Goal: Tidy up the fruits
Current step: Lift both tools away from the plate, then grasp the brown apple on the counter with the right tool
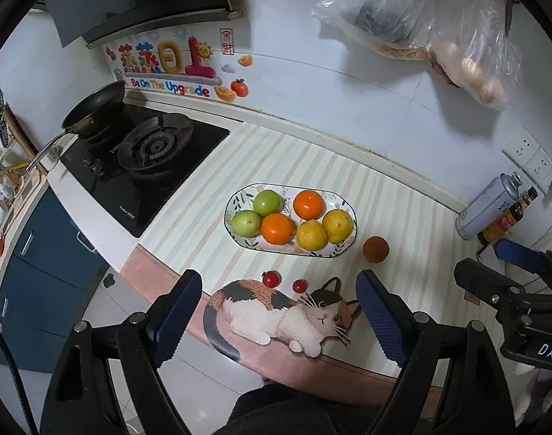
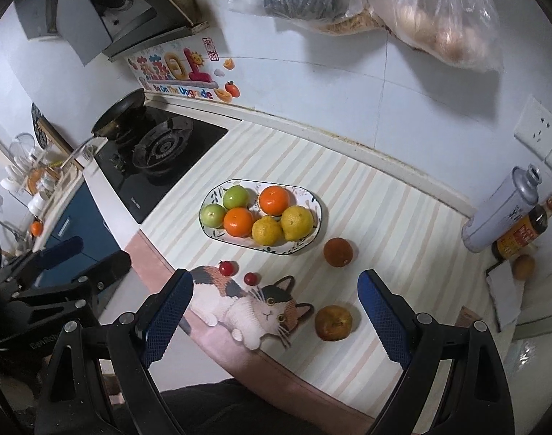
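Observation:
An oval patterned plate (image 1: 345, 204) (image 2: 317, 204) on the striped counter mat holds two green fruits (image 1: 268, 202), two oranges (image 1: 308, 204) and two yellow fruits (image 1: 337, 225). Off the plate lie a dark orange fruit (image 1: 376, 249) (image 2: 338, 252), two small red fruits (image 1: 271, 278) (image 2: 228, 268) and, in the right wrist view, a brownish apple-like fruit (image 2: 333, 322). My left gripper (image 1: 279, 311) is open and empty above the cat picture. My right gripper (image 2: 276, 311) is open and empty above the mat's front edge.
A gas stove (image 1: 145, 159) with a frying pan (image 1: 95, 108) is at the left. A metal can (image 2: 500, 210) and sauce bottles (image 2: 522, 232) stand at the right, with a small brown fruit (image 2: 523, 266) beside them. Plastic bags (image 2: 421, 11) hang on the wall.

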### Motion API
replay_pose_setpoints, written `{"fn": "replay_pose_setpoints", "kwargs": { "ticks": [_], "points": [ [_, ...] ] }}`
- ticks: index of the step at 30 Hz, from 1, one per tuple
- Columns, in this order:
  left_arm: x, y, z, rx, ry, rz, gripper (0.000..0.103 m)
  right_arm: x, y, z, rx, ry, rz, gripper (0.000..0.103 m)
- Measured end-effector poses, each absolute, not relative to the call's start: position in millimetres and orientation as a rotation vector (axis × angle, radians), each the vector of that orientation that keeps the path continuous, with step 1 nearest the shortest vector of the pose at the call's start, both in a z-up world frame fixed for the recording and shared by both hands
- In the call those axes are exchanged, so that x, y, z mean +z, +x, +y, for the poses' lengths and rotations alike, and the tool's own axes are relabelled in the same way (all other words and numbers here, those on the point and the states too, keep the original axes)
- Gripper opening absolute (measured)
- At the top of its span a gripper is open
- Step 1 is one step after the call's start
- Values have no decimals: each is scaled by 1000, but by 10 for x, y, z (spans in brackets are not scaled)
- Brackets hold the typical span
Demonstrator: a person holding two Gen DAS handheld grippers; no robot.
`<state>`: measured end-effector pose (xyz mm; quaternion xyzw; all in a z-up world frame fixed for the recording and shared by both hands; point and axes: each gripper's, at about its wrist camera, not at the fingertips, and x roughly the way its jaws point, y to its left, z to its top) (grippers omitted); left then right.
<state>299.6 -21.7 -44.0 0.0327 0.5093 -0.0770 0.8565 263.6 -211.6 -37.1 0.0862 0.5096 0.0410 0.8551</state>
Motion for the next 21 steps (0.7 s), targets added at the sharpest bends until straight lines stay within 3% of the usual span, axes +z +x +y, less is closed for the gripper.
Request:
{"fn": "replay_pose_setpoints", "kwargs": {
  "ticks": [1,4,19,21],
  "points": [
    [-452,3007,-227,-162,76,1067,87,-417,2650,-2154,80,198,1075,96],
    [-533,3071,-273,-150,104,1060,103,-664,2718,-2293,51,236,1119,98],
    [-1655,3723,-1013,-165,346,1234,103,-3236,2846,-2896,-68,491,1534,97],
    [-1779,3792,-1136,-181,352,1265,103,-3412,2834,-2874,-50,510,1556,83]
  ]
}}
